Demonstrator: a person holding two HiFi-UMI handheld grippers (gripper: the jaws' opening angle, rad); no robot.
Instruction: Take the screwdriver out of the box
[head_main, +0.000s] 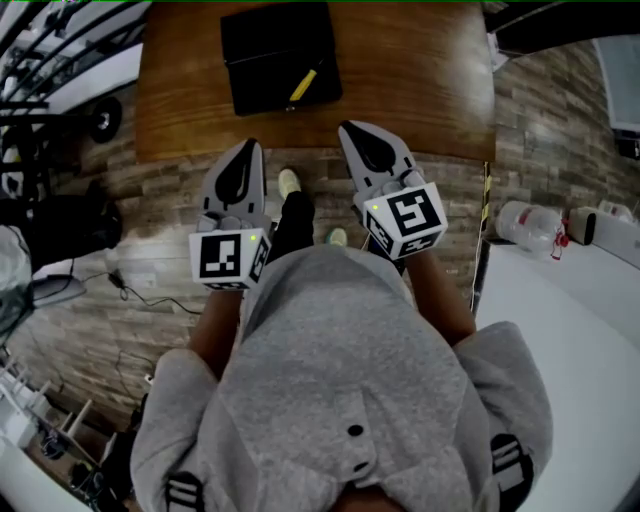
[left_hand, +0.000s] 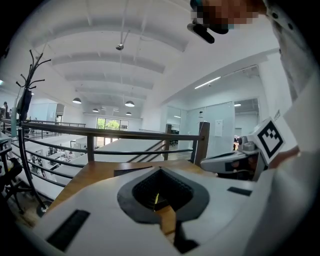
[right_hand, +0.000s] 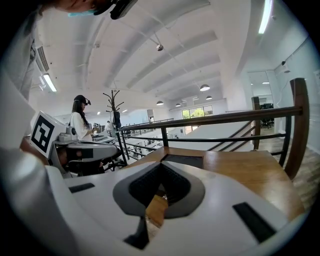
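Note:
A black open box (head_main: 280, 55) lies on the wooden table (head_main: 420, 80) ahead of me, and a yellow-handled screwdriver (head_main: 303, 85) rests in it near its front edge. My left gripper (head_main: 250, 146) hovers short of the table's near edge, jaws shut and empty. My right gripper (head_main: 347, 128) is beside it, just at that edge, also shut with nothing held. In the left gripper view the box (left_hand: 134, 171) shows as a dark slab beyond the closed tips (left_hand: 161, 170), with a yellow sliver of the screwdriver (left_hand: 156, 199). The right gripper view shows the box (right_hand: 183, 161) past its own tips (right_hand: 162, 164).
A railing (left_hand: 100, 132) runs behind the table, and a coat rack (left_hand: 27, 95) stands to the left. A white surface (head_main: 560, 330) with a plastic bottle (head_main: 525, 225) lies to my right. A person in white (right_hand: 80, 125) stands far off. My feet (head_main: 290, 185) are on the plank floor.

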